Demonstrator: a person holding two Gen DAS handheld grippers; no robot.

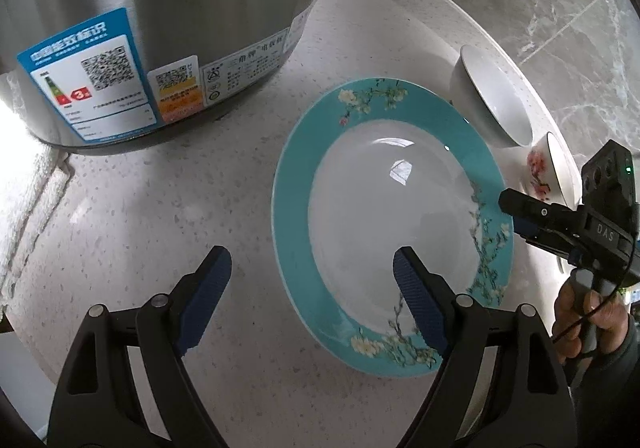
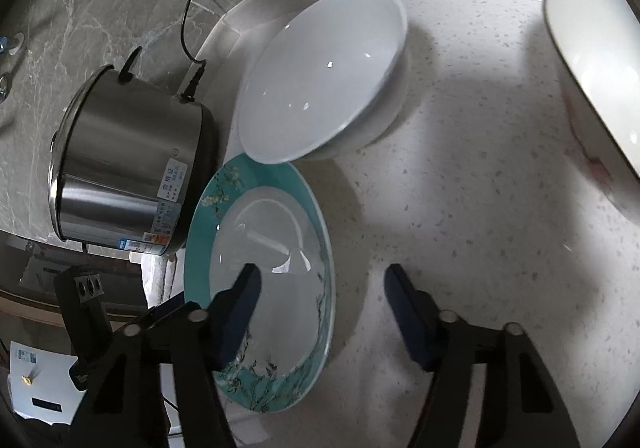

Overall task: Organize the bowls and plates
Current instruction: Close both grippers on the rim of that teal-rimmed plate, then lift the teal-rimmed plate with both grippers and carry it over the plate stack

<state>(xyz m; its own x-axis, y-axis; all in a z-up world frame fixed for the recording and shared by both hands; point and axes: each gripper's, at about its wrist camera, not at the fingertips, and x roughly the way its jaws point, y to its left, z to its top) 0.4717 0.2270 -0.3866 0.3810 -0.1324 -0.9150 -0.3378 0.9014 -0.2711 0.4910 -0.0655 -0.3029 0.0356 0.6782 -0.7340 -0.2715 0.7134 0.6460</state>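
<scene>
Left wrist view: round glossy teal-rimmed plate (image 1: 394, 216) on speckled counter (image 1: 160, 216).

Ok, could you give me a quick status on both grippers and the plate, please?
Left gripper and right gripper open, each straddling the teal plate rim. Plate flat on counter. White bowl close behind.

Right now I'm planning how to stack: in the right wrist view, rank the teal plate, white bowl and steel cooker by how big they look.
1. teal plate and white bowl: too alike to rank.
2. steel cooker: looks smallest, but it stands farthest away, so unsure.
</scene>
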